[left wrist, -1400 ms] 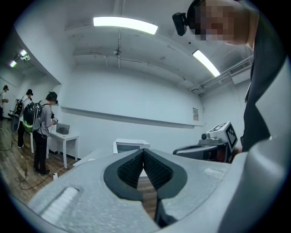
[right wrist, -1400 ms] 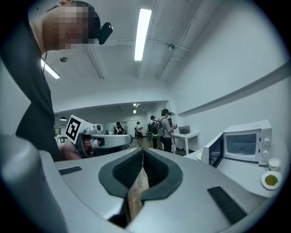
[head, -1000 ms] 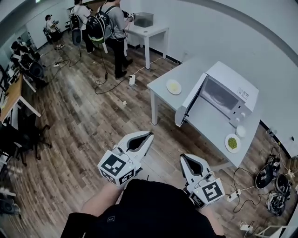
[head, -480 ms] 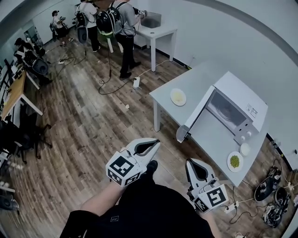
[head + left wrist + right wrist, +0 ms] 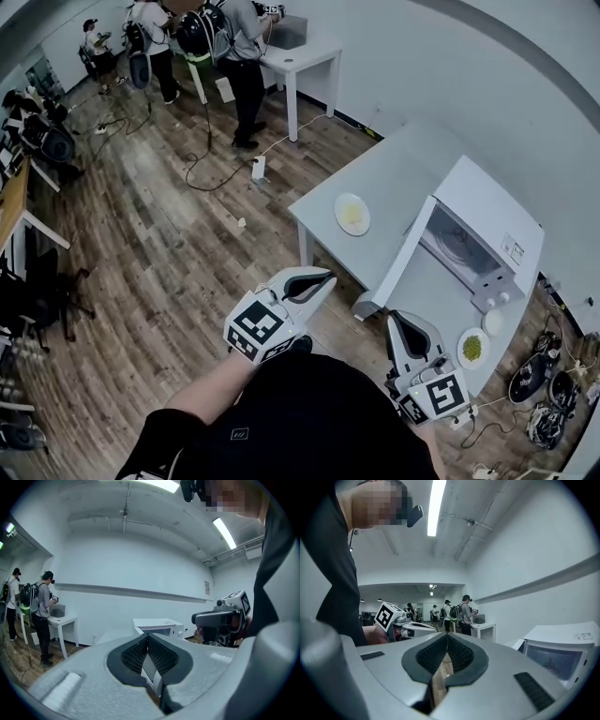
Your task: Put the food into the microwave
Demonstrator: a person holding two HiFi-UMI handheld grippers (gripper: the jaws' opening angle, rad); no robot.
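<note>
A white microwave (image 5: 483, 230) stands on the grey table (image 5: 380, 173) with its door (image 5: 398, 272) swung open toward me. A plate of yellow food (image 5: 352, 214) lies to the microwave's left. A plate of green food (image 5: 472, 348) lies at its right, by a small white cup (image 5: 493, 322). My left gripper (image 5: 322, 277) is shut and empty, short of the table's near corner. My right gripper (image 5: 397, 323) is shut and empty too, just below the door's edge. In the left gripper view the microwave (image 5: 157, 625) shows beyond the shut left gripper (image 5: 147, 637). In the right gripper view the microwave (image 5: 562, 651) sits at the right of the shut right gripper (image 5: 446, 637).
Several people (image 5: 216, 28) stand by a second white table (image 5: 300, 52) at the back. Cables (image 5: 211, 169) trail over the wooden floor, and more gear and cables (image 5: 544, 394) lie at the table's right end. Desks and chairs (image 5: 19, 206) line the left side.
Both grippers have moved forward together toward the table. The table corner and the open door now lie much closer to them. Both stay shut.
</note>
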